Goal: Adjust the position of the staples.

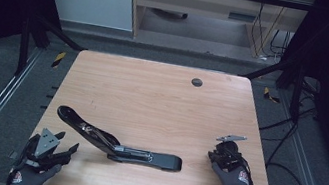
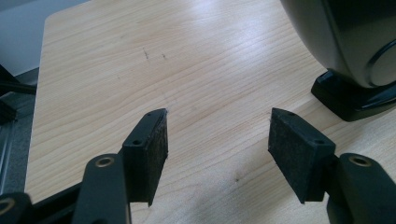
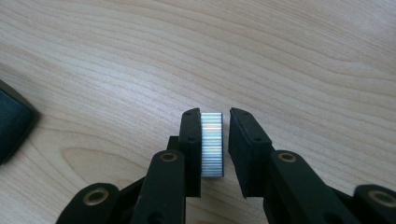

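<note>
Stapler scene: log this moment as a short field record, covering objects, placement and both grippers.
Surface: wooden table
Stapler: black, swung open, near front edge
Staple strip: between the right gripper's jaws, against one pad, small gap to the other
Right gripper: slightly open, grip loose
Left gripper: open, empty, beside the stapler

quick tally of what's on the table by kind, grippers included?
Stapler, black, opened out flat: 1
Strip of staples, silvery, between the right gripper's jaws: 1
Grippers: 2, the left gripper with nothing between its jaws and the right gripper
Total: 4
</note>
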`<control>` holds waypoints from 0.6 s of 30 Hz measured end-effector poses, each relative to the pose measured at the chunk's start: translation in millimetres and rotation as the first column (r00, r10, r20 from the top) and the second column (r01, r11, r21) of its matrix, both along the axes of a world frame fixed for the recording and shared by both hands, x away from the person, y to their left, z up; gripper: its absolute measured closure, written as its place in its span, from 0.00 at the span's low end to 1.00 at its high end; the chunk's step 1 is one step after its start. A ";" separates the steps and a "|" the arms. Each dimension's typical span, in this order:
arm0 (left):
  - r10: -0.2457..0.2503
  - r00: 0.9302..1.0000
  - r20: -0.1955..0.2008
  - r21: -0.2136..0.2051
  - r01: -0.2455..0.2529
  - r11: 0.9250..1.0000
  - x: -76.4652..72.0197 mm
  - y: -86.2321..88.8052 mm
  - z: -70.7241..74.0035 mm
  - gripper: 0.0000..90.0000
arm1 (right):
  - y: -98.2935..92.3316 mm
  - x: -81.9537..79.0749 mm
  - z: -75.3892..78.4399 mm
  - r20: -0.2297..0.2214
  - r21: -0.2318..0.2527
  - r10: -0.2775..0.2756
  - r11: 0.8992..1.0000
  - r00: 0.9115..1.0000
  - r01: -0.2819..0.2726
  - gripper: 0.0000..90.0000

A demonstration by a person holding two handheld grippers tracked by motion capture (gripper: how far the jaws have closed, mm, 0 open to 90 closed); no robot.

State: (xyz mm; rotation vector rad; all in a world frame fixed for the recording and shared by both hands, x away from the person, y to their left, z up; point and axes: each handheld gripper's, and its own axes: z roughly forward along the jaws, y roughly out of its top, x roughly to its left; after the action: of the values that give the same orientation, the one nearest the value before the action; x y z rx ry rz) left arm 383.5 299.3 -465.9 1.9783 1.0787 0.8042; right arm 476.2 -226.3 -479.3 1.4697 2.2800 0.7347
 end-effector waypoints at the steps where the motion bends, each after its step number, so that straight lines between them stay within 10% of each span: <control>1: 0.000 1.000 0.000 0.000 0.000 1.000 0.0 0.0 0.0 0.42 | 0.2 0.4 -0.3 -0.005 0.001 -0.003 1.000 1.000 0.003 0.84; 18: 0.001 1.000 0.000 0.001 -0.001 1.000 0.2 0.1 -0.1 0.42 | 0.7 0.6 3.2 -0.001 0.014 0.020 1.000 1.000 -0.020 0.87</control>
State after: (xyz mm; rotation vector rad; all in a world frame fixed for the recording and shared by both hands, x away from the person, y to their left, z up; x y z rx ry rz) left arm 383.7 299.4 -466.0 1.9788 1.0789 0.8058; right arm 476.9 -225.6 -476.1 1.4557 2.2984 0.7569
